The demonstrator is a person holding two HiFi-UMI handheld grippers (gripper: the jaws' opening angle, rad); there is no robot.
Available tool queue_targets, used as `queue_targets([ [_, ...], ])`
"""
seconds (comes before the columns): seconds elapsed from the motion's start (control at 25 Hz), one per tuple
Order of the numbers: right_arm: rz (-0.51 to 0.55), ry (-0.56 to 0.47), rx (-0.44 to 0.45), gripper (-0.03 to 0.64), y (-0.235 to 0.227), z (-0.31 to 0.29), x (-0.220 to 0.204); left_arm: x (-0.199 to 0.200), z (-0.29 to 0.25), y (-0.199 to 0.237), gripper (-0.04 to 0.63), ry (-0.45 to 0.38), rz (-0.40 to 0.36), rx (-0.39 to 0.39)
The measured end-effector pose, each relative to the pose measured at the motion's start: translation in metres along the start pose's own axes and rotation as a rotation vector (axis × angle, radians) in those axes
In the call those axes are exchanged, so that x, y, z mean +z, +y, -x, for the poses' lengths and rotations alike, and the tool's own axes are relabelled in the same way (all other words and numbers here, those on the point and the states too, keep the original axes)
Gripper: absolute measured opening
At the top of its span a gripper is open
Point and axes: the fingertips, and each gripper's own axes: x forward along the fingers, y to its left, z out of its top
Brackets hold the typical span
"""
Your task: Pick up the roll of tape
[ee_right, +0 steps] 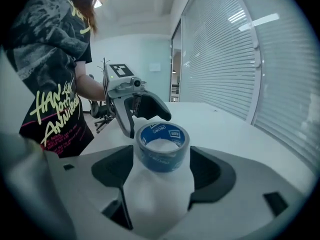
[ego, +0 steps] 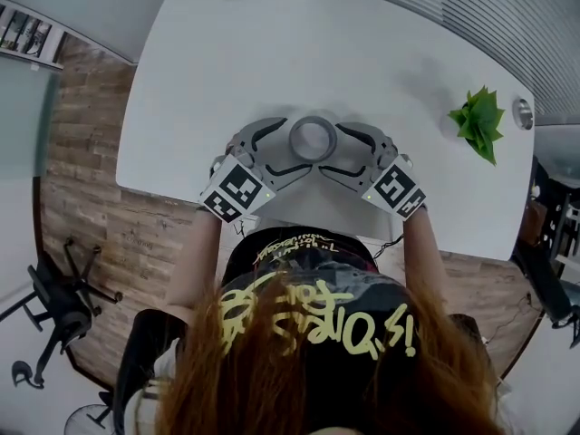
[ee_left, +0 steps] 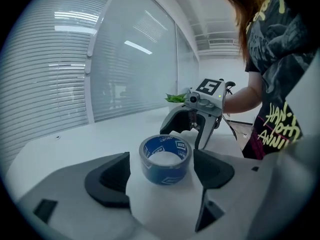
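A roll of grey tape (ego: 313, 139) with a blue printed core lies flat on the white table (ego: 208, 71), close to the near edge. My left gripper (ego: 288, 150) and right gripper (ego: 340, 149) face each other with the roll between them. In the left gripper view the tape (ee_left: 165, 159) sits between the tips of the left gripper (ee_left: 161, 175), a gap on each side, and the right gripper (ee_left: 196, 126) stands just behind it. In the right gripper view the tape (ee_right: 162, 146) stands between the open jaws of the right gripper (ee_right: 162, 173), the left gripper (ee_right: 134, 106) beyond. Neither gripper touches the roll.
A small green plant (ego: 478, 120) and a round metal fitting (ego: 522, 113) sit at the table's far right. An office chair (ego: 54, 308) stands on the wooden floor to the left. Window blinds (ee_right: 225, 49) run along the table's far side.
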Motion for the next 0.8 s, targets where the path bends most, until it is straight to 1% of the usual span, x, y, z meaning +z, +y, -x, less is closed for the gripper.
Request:
queue_targets([
  [0.16,0.011,0.041,0.008,0.334,0.001,-0.01,-0.007,-0.007,-0.008,0.0,0.393,0.079,-0.087,-0.011],
  [0.24,0.01,0.054,0.004,0.334,0.001,-0.014,-0.01,-0.01,-0.012,-0.002,0.393,0.099,-0.108,-0.027],
  [0.48,0.019,0.08,0.004,0.333,0.001,-0.019,-0.01,-0.016,-0.018,-0.006,0.376,0.13,-0.11,-0.062],
  [0.8,0.025,0.092,-0.008,0.333,0.0,-0.02,-0.011,-0.017,-0.019,-0.005,0.365,0.14,-0.121,-0.064],
])
